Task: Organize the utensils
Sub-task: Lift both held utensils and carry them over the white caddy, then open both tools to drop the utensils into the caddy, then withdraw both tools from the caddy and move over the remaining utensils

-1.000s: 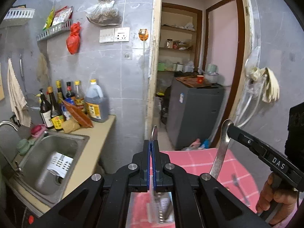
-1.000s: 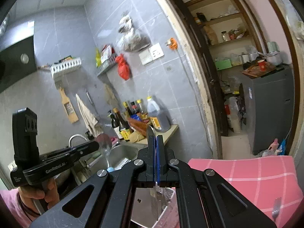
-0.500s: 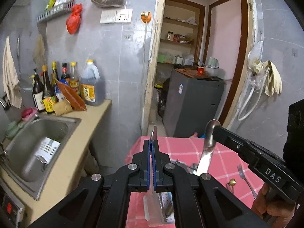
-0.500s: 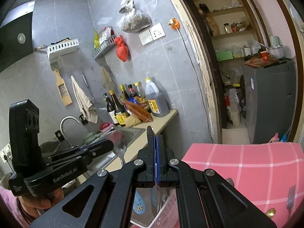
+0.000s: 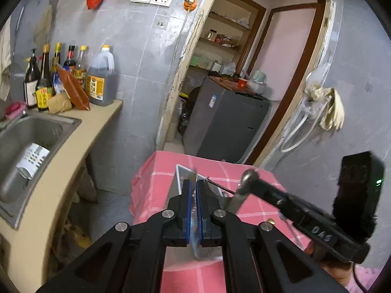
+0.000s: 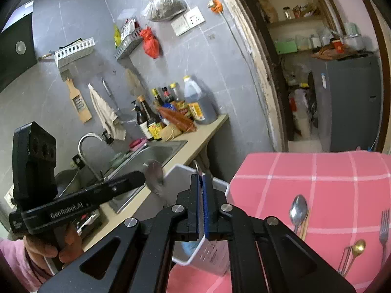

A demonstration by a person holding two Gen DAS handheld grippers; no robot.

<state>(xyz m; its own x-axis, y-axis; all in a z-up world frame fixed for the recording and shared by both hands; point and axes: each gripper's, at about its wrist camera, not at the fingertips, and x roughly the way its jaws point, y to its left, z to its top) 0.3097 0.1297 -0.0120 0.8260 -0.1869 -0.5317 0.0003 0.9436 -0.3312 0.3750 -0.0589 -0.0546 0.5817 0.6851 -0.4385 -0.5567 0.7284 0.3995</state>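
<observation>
The left tool (image 5: 193,210) is clamped on a spoon (image 6: 154,176), its bowl upright, just above the white basket (image 6: 220,251) at the pink desk's (image 6: 317,178) left edge. The right tool (image 6: 202,207) grips a utensil handle (image 5: 240,190) beside it. Only the right view shows another spoon (image 6: 298,208) and fork (image 6: 384,229) lying loose, nearer the right hand.
</observation>
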